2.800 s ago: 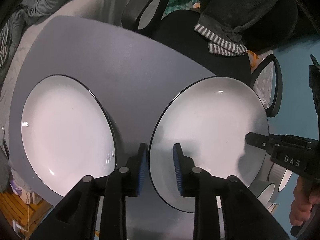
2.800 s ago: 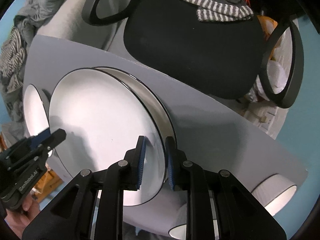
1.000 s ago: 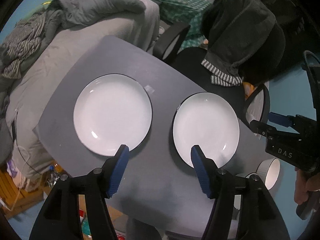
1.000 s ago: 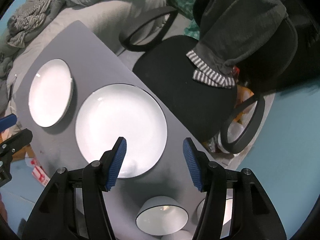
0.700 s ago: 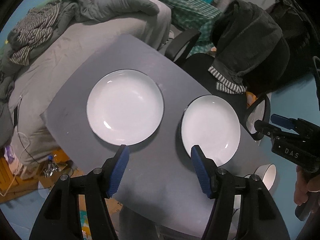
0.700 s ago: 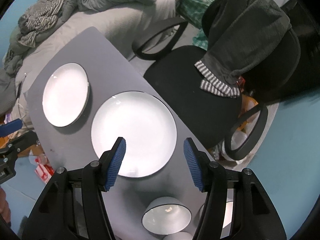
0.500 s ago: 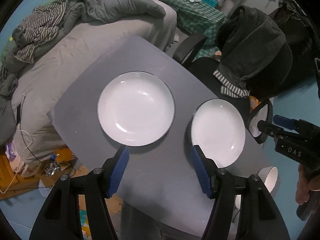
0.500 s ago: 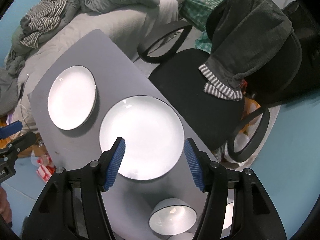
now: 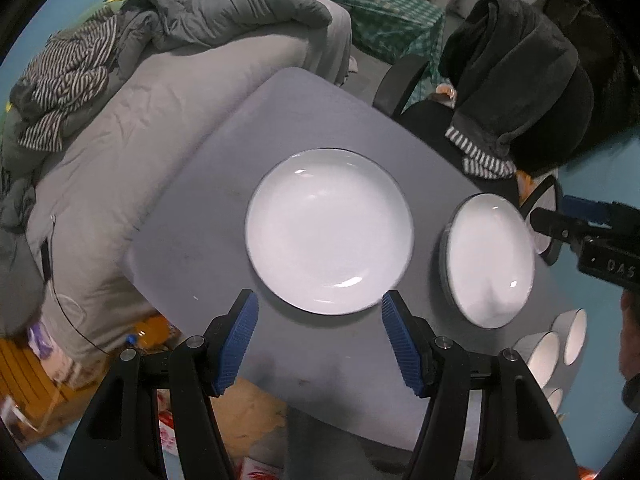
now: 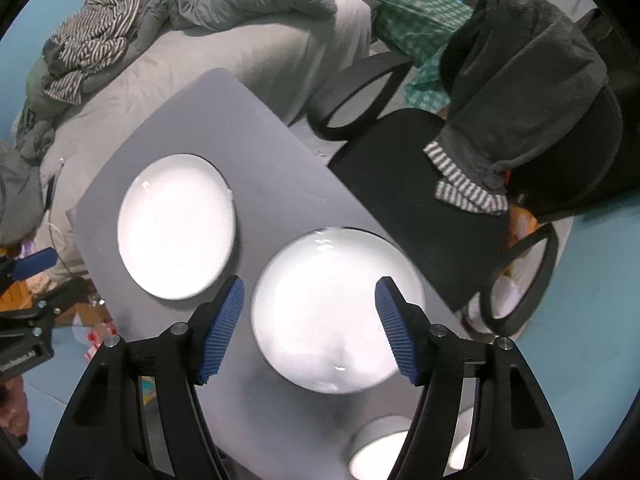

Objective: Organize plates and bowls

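Note:
Two white plates with dark rims lie side by side on the grey table [image 9: 224,184]. The left plate [image 9: 329,231] [image 10: 176,227] sits below my left gripper [image 9: 318,340], which hangs high above it, open and empty. The right plate [image 9: 491,260] [image 10: 338,312] is a stack of two, under my right gripper [image 10: 310,330], whose jaws are opening with nothing between them. Several white bowls [image 9: 560,340] [image 10: 380,448] stand at the table's near right corner. Each gripper also shows at the edge of the other's view.
A black office chair [image 10: 420,184] with a dark grey garment [image 10: 528,80] over its back stands at the table's far right side. A bed with grey bedding [image 9: 200,48] and striped clothes [image 9: 64,92] runs along the left. Boxes and clutter [image 9: 36,380] lie on the floor below the table.
Both grippers have risen far above the table and drifted left, so the plates look smaller and more of the room shows. The right gripper's jaws have spread a little wider.

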Demonstrator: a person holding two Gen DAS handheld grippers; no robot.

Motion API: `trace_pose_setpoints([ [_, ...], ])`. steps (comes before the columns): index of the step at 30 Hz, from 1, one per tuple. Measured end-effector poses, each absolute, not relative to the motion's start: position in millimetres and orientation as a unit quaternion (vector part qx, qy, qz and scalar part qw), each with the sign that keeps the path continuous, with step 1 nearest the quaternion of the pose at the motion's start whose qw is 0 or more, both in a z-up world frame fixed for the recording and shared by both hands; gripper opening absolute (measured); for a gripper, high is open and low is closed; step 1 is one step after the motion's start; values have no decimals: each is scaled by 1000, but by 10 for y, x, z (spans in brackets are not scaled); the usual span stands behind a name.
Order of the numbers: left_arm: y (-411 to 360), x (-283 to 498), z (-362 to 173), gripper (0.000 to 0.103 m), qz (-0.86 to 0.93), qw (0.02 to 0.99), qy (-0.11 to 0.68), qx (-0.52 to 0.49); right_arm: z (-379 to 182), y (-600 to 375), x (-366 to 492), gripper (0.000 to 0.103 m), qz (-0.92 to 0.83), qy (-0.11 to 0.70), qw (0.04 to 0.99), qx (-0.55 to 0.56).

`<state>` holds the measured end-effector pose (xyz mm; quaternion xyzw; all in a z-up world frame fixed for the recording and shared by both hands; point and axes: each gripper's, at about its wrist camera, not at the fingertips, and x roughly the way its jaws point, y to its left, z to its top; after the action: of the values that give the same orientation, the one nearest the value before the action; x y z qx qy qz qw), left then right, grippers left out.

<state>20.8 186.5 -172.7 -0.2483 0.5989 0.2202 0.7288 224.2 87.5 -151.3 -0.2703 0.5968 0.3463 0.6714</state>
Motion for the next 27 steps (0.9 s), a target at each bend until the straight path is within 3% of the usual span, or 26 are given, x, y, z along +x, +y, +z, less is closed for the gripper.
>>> trace_pose_setpoints([
  [27,2851,324,-2735,65,166,695,642,-280,-2559,1750,2241,68,333,674,625,-210],
])
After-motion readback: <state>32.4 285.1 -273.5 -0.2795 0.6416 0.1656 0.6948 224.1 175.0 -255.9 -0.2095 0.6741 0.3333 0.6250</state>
